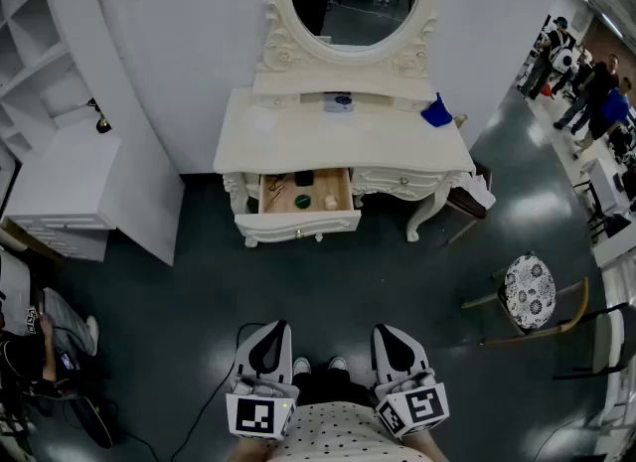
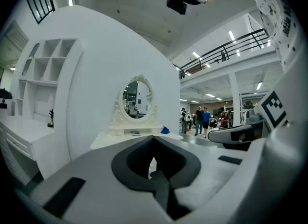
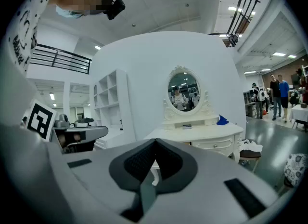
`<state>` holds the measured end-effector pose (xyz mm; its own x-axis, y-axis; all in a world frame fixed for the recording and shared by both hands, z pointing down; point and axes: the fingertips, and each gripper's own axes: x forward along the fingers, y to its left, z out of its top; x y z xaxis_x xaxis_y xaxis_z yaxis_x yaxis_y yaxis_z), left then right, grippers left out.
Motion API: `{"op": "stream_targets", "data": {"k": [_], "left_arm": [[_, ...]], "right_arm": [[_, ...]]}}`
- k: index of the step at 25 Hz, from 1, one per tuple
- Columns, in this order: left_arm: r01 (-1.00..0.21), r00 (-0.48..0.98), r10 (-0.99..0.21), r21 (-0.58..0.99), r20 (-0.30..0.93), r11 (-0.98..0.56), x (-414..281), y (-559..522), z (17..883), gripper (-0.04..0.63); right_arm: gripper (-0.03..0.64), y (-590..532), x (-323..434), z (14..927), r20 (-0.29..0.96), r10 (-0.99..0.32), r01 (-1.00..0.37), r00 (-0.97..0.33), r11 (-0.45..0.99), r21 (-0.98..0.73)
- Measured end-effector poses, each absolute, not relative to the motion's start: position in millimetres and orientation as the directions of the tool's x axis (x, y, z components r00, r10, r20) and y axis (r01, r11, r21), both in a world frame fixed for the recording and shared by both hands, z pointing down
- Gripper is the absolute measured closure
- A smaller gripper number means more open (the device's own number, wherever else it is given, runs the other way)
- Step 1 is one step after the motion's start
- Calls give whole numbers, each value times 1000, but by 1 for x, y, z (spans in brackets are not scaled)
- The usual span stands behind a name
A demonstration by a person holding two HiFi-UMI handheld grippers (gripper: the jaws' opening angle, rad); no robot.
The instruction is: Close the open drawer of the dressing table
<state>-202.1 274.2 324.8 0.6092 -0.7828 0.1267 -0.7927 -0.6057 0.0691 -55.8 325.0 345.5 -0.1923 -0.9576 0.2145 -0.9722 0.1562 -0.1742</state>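
Observation:
A cream dressing table (image 1: 298, 142) with an oval mirror stands against the white wall, some way ahead of me. Its left drawer (image 1: 298, 224) is pulled out and holds a few small items on a wooden bottom. The right drawer (image 1: 402, 183) sits flush. My left gripper (image 1: 266, 349) and right gripper (image 1: 396, 343) hang side by side near my body, far short of the table, both shut with nothing between the jaws. The table (image 2: 134, 138) shows over the left gripper's jaws (image 2: 153, 163), and the table (image 3: 202, 134) also appears beyond the right gripper (image 3: 155, 161).
A white shelf unit (image 1: 60, 192) stands left of the table. A chair with a patterned seat (image 1: 529, 293) is at right, and a stool (image 1: 475, 197) with cloth is beside the table's right leg. A blue cloth (image 1: 436, 112) lies on the tabletop. People stand far right (image 1: 586, 92). A cable (image 1: 214, 400) runs on the floor.

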Motion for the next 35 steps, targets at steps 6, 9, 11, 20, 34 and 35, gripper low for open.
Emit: {"op": "stream_targets", "data": {"k": [6, 9, 11, 20, 34, 35], "left_arm": [[-785, 615, -776, 21, 137, -619, -194, 272, 328, 586], [-787, 612, -779, 16, 138, -616, -190, 270, 326, 586], [-787, 611, -779, 10, 138, -616, -185, 270, 326, 586], [-800, 594, -792, 1, 139, -600, -165, 262, 326, 586], [-849, 523, -845, -17, 112, -528, -155, 213, 330, 586], [-850, 522, -846, -15, 114, -526, -154, 206, 333, 586]], "right_arm": [[609, 324, -45, 347, 216, -958, -973, -188, 152, -174], [609, 324, -39, 347, 215, -958, -973, -189, 153, -173], [609, 324, -35, 347, 212, -959, -973, -190, 155, -172], [609, 320, -13, 348, 207, -956, -970, -208, 174, -172], [607, 303, 48, 365, 196, -968, -968, -155, 110, -225], [607, 296, 51, 368, 200, -968, -969, -153, 106, -224]]}}
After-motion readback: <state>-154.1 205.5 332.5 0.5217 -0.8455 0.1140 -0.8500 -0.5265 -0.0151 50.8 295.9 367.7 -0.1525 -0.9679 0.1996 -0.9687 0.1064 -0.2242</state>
